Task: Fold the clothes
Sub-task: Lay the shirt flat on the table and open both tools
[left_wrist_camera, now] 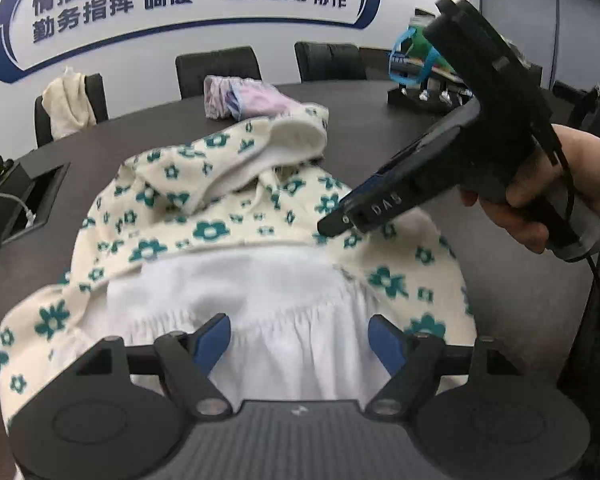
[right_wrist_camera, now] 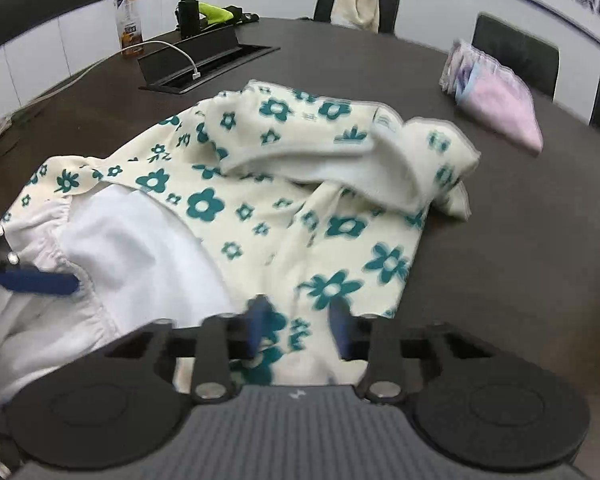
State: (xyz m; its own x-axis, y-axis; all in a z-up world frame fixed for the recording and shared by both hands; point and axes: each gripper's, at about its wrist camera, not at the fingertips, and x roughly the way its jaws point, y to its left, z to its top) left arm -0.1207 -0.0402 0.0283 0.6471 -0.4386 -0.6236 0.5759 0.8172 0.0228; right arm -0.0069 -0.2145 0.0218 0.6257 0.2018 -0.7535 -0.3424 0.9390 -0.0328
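A cream cloth (left_wrist_camera: 70, 108) is hanging over a black chair at ten o'clock; beside it a recessed black cable box (left_wrist_camera: 28, 200) is holding a white cable (right_wrist_camera: 172, 50). The cream fleece garment with teal flowers (left_wrist_camera: 204, 216) is lying crumpled at the centre of the dark table (right_wrist_camera: 520, 240), white lining showing. The left gripper (left_wrist_camera: 300, 340) is hovering spread wide over that lining. The right gripper (right_wrist_camera: 298, 328) is sitting parted over the hem, gripping nothing clearly. Folded pink-lilac cloths (right_wrist_camera: 496, 100) are resting at one o'clock.
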